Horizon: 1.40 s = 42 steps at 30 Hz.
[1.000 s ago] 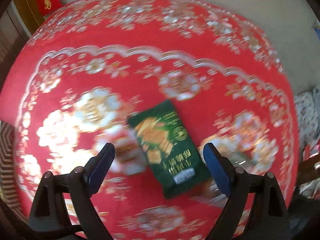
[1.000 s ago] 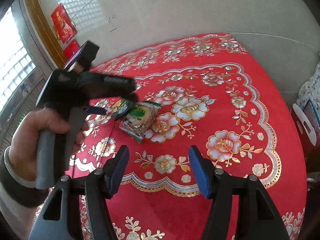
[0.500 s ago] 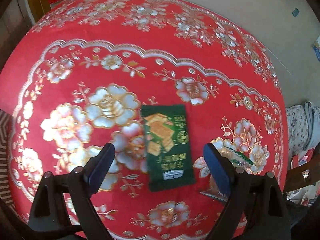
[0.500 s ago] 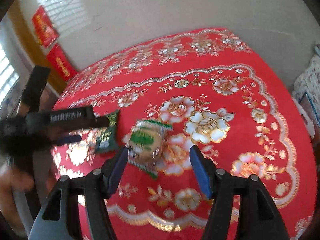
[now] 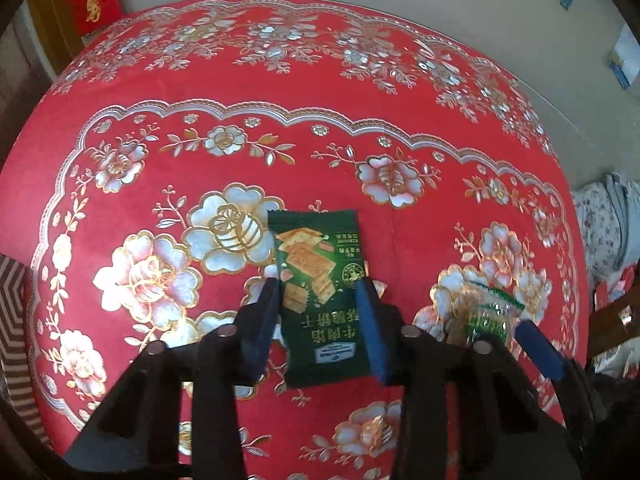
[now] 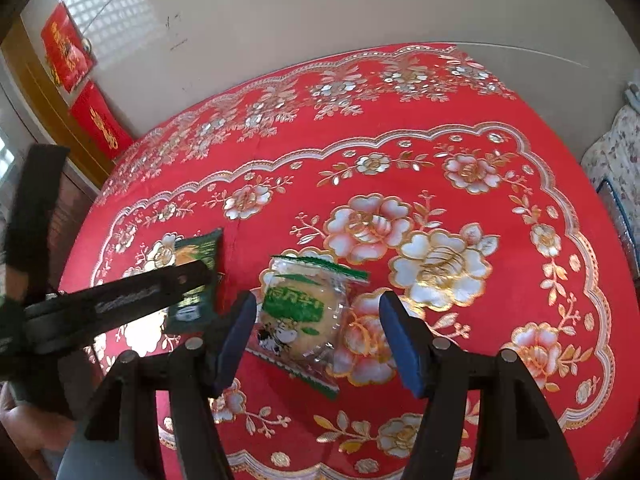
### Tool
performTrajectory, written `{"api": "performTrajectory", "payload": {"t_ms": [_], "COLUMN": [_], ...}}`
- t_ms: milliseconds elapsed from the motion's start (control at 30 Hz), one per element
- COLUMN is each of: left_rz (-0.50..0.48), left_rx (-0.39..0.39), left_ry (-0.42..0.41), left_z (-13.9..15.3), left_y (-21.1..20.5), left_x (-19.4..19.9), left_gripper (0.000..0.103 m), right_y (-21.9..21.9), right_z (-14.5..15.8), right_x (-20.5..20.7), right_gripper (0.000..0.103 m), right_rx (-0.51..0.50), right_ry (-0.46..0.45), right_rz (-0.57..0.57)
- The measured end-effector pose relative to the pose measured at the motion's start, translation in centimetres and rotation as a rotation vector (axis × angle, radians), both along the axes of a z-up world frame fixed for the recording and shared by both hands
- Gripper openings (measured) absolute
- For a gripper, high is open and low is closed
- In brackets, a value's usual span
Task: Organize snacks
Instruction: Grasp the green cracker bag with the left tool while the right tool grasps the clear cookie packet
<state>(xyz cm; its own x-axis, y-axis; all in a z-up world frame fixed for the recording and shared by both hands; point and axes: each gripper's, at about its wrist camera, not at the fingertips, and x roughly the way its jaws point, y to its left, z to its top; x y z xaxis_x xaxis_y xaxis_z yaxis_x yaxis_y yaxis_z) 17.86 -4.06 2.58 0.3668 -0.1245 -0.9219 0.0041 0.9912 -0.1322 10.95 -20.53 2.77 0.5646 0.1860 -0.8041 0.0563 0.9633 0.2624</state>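
Note:
A dark green cracker packet (image 5: 320,300) lies flat on the red floral tablecloth (image 5: 320,80). My left gripper (image 5: 317,282) points down over it; its jaws are closing, and the blue pads (image 5: 260,328) touch the packet's two long edges. In the right wrist view the left gripper's black finger (image 6: 120,304) covers part of that packet (image 6: 200,252). A clear pastry packet with a green label (image 6: 304,316) lies to the right of it. My right gripper (image 6: 318,300) stands open astride it without touching. The pastry packet (image 5: 486,316) also shows in the left wrist view.
The round table's far edge (image 6: 360,56) drops to a pale tiled floor. Red hangings (image 6: 64,52) sit by a wooden door frame at the left. Flowered fabric (image 5: 600,232) lies beyond the table's right edge. A hand (image 6: 36,428) holds the left gripper.
The left jaws have come in from wide open to the green packet's sides. The right gripper has moved left and down, so the pastry packet now lies between its fingers.

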Motion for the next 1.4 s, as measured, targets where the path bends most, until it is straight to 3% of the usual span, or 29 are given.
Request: {"api": "performTrajectory", "payload": {"t_ms": [100, 167, 200, 233, 300, 633, 700, 767, 800, 867, 967, 1100, 1133, 1167, 1200, 1267, 1400], "left_rz": [-0.015, -0.013, -0.013, -0.012, -0.013, 0.042, 0.035, 0.019, 0.020, 0.040, 0.042, 0.035, 0.025, 0.012, -0.006, -0.040, -0.016], "left_rx": [0.008, 0.003, 0.007, 0.002, -0.017, -0.181, -0.165, -0.173, -0.174, -0.143, -0.089, -0.012, 0.010, 0.058, 0.099, 0.101, 0.073], "left_ry": [-0.013, -0.023, -0.028, -0.031, -0.021, 0.020, 0.008, 0.012, 0.011, 0.001, 0.063, 0.043, 0.032, 0.016, 0.006, -0.002, -0.007], "left_z": [0.1, 0.3, 0.3, 0.4, 0.1, 0.2, 0.7, 0.8, 0.9, 0.8, -0.4, 0.0, 0.0, -0.1, 0.0, 0.2, 0.4], "left_y": [0.1, 0.5, 0.6, 0.8, 1.2, 2.4, 1.6, 0.9, 0.7, 0.2, -0.5, -1.7, -2.1, -2.5, -2.9, -2.8, -1.2], "left_x": [-0.4, -0.8, -0.9, -1.0, -1.2, -1.2, -1.3, -1.1, -1.0, -0.7, -0.1, 0.1, 0.1, -0.1, -0.3, -0.8, -1.9], "left_gripper": [0.036, 0.029, 0.025, 0.024, 0.024, 0.024, 0.031, 0.055, 0.059, 0.061, 0.062, 0.063, 0.059, 0.049, 0.048, 0.047, 0.046], "right_y": [1.1, 1.6, 1.8, 1.9, 1.7, -0.1, -0.1, -0.2, -0.2, -0.3, -0.5, -0.6, -0.6, -0.7, -0.7, -0.8, -0.7], "right_z": [-0.9, -1.0, -1.0, -1.1, -1.1, -1.2, -1.1, -1.0, -1.0, -1.0, -1.0, -1.0, -0.9, -0.8, -0.7, -0.5, 0.0], "right_x": [0.7, 0.8, 0.8, 0.7, 0.5, -2.4, -2.5, -2.6, -2.6, -2.6, -2.5, -2.5, -2.5, -2.6, -2.7, -2.9, -3.7], "right_gripper": [0.064, 0.064, 0.058, 0.050, 0.048, 0.048, 0.048, 0.048, 0.048, 0.048, 0.048, 0.048, 0.048, 0.048, 0.048, 0.048, 0.048], "right_rx": [-0.057, -0.101, -0.115, -0.117, -0.112, -0.051, -0.046, -0.044, -0.045, -0.041, -0.028, -0.013, -0.005, 0.003, 0.007, 0.018, 0.021], "right_ry": [0.041, 0.022, 0.009, -0.001, -0.004, -0.021, -0.021, -0.019, -0.018, -0.021, -0.019, -0.025, -0.029, -0.036, -0.041, -0.049, -0.068], "right_rz": [0.003, 0.012, 0.026, 0.048, 0.064, 0.055, 0.056, 0.059, 0.063, 0.063, 0.072, 0.079, 0.081, 0.084, 0.086, 0.087, 0.089]}}
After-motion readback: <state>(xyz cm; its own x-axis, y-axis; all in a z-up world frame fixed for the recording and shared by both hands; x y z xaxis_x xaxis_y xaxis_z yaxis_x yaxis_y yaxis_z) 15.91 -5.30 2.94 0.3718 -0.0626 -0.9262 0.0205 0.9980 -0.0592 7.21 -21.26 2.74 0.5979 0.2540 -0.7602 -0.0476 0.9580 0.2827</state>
